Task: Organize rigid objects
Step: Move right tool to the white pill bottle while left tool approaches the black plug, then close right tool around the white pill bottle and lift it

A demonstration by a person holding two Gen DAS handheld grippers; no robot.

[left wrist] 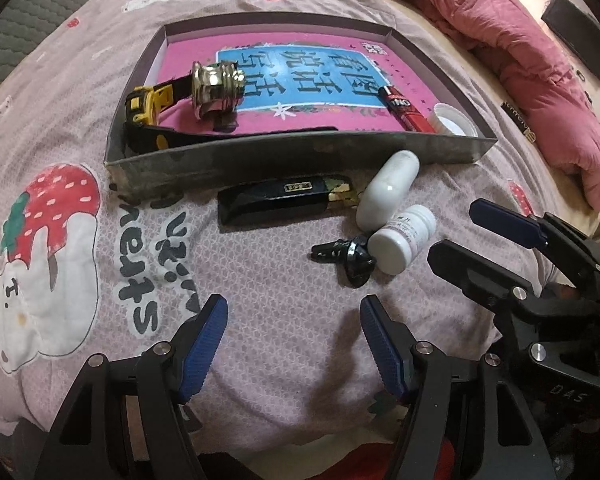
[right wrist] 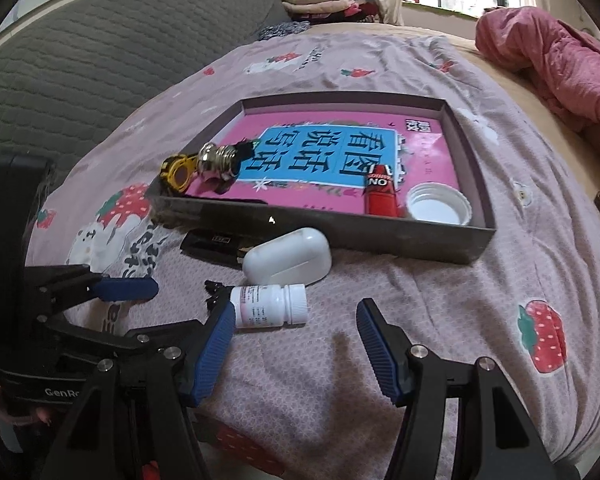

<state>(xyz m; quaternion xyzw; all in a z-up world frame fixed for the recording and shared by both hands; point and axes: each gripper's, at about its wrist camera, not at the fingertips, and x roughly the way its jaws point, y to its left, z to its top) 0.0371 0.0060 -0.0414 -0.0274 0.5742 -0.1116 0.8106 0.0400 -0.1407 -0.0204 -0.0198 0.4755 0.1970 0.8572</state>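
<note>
A shallow grey box (left wrist: 300,156) (right wrist: 380,236) with a pink book inside holds a yellow tape measure (left wrist: 152,104) (right wrist: 176,174), a shiny metal fitting (left wrist: 216,84) (right wrist: 216,160), a red tube (left wrist: 406,110) (right wrist: 382,192) and a white cap (left wrist: 452,120) (right wrist: 438,204). In front of it on the bed lie a black case (left wrist: 284,200) (right wrist: 212,242), a white capsule case (left wrist: 388,190) (right wrist: 288,256), a white pill bottle (left wrist: 402,238) (right wrist: 270,304) and a small black plastic part (left wrist: 346,256) (right wrist: 216,290). My left gripper (left wrist: 294,312) is open and empty, near the black part. My right gripper (right wrist: 296,316) (left wrist: 456,228) is open, just short of the pill bottle.
A pink quilt (left wrist: 520,40) (right wrist: 560,64) is bunched at the right. A grey quilted headboard (right wrist: 80,48) stands at the back left. Folded clothes (right wrist: 324,0) lie beyond the bed. The strawberry-print sheet (left wrist: 60,216) covers the bed.
</note>
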